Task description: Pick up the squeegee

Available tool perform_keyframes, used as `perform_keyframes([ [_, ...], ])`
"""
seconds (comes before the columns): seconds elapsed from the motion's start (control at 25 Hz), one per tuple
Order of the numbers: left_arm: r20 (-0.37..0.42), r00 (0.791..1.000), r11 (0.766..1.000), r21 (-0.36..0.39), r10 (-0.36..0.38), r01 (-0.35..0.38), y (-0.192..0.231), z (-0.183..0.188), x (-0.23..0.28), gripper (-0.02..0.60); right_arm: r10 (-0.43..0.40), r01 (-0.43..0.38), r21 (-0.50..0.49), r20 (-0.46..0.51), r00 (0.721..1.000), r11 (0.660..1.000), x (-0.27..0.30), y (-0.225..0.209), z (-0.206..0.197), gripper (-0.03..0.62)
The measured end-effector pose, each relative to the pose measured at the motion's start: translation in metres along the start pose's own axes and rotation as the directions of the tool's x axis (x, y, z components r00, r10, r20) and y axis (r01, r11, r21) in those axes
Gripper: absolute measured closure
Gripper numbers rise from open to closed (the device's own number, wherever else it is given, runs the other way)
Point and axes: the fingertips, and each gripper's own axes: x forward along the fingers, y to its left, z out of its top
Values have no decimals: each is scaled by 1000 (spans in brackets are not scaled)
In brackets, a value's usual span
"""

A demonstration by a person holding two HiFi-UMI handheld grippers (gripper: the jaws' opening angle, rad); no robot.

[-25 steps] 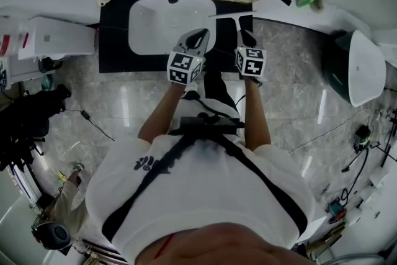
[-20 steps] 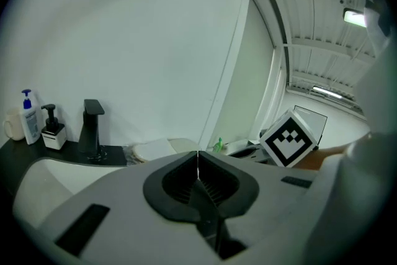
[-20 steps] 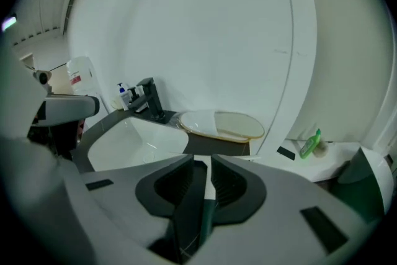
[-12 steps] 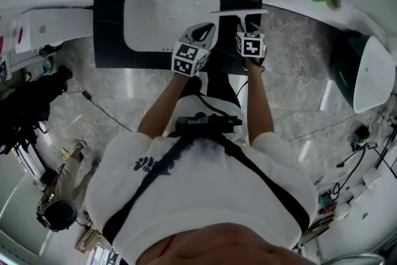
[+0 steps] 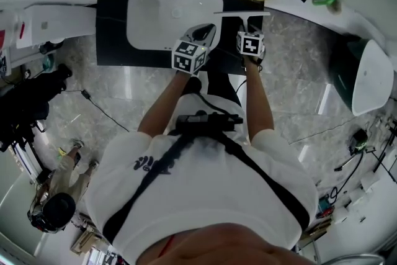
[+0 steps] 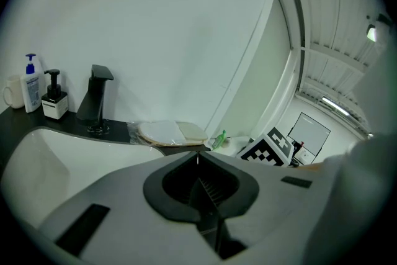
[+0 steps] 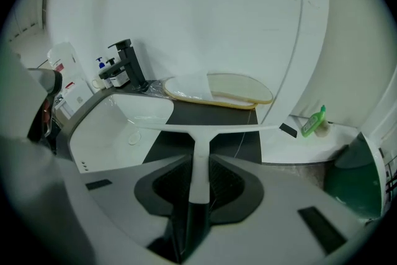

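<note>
On the black counter [image 5: 111, 40] to the right of the white sink [image 5: 155, 22], I see the squeegee [image 7: 205, 128] lying flat, blade across and handle pointing back at me. My right gripper [image 7: 200, 161] is closing around that handle, with the pads already against its sides as far as I can tell. My left gripper [image 6: 198, 158] hangs over the sink's edge, jaws together and empty.
</note>
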Motion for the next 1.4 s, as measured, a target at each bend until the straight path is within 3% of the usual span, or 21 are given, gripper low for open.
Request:
perform_keyframes([
  [0.24, 53, 999, 1000, -1, 11, -11, 3, 24, -23, 569, 8, -11, 20, 145, 989, 1000, -46, 9, 34, 500],
  [0.4, 137, 990, 999, 41, 30, -36, 1, 61, -45, 569, 30, -40, 23, 315, 949, 999, -98, 24, 81, 500],
  [0.56, 241, 969, 989, 117, 60, -91, -2, 110, -72, 569, 62, -70, -3, 498, 865, 998, -159, 43, 135, 500],
  [0.72, 337, 937, 972, 171, 95, -160, -3, 153, -100, 569, 82, -82, -31, 655, 751, 996, -223, 58, 183, 500],
  [0.88, 421, 901, 961, 193, 101, -198, -8, 188, -126, 569, 99, -80, -62, 765, 636, 995, -281, 72, 217, 500],
  [1.0, 465, 881, 956, 207, 92, -209, -15, 207, -140, 569, 103, -69, -77, 816, 569, 995, -312, 79, 231, 502],
  [1.16, 497, 865, 951, 227, 73, -211, -27, 223, -148, 569, 103, -58, -85, 852, 514, 995, -333, 82, 239, 502],
  [1.4, 505, 862, 945, 254, 51, -205, -38, 227, -148, 569, 113, -59, -96, 862, 494, 994, -339, 86, 241, 503],
])
